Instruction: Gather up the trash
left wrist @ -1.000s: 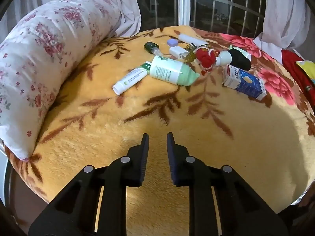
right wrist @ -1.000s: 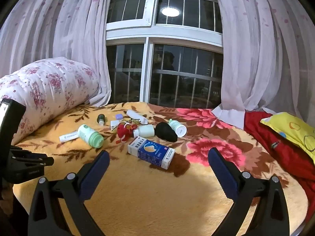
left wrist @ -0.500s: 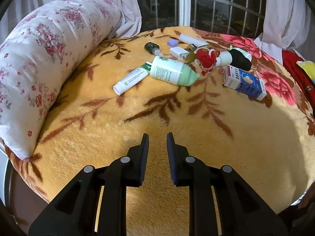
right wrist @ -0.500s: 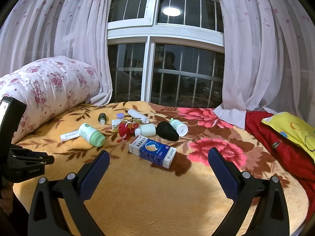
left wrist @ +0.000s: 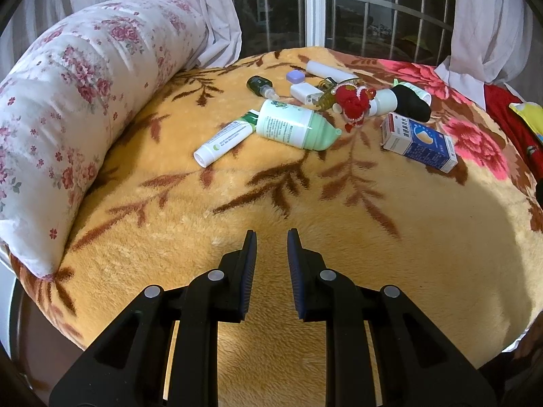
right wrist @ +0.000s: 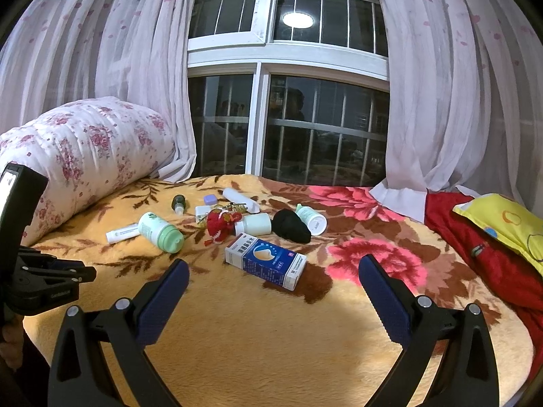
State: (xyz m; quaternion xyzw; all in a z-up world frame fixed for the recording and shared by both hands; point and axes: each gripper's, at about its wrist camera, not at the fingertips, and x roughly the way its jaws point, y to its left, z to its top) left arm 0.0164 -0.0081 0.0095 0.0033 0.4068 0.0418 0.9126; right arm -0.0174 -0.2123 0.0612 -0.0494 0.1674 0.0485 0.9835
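Trash lies scattered on a yellow floral blanket [left wrist: 339, 237]: a blue and white carton [left wrist: 418, 142] [right wrist: 265, 261], a green-capped white bottle [left wrist: 295, 125] [right wrist: 160, 232], a white tube [left wrist: 225, 139] [right wrist: 122, 233], a red knitted toy [left wrist: 354, 101] [right wrist: 222, 222], a black lump [left wrist: 412, 103] [right wrist: 292, 225] and several small bottles. My left gripper [left wrist: 271, 237] is nearly shut and empty, well short of the items. My right gripper [right wrist: 273, 271] is wide open and empty, just short of the carton.
A floral bolster pillow [left wrist: 68, 101] lies along the left. Curtains [right wrist: 458, 84] and a barred window [right wrist: 288, 129] stand behind the bed. A red cloth [right wrist: 482, 254] and yellow pillow [right wrist: 505, 220] lie at the right. The left gripper's body [right wrist: 30, 271] shows at the right view's left edge.
Both grippers have eased slightly forward toward the items. Jaw openings are unchanged.
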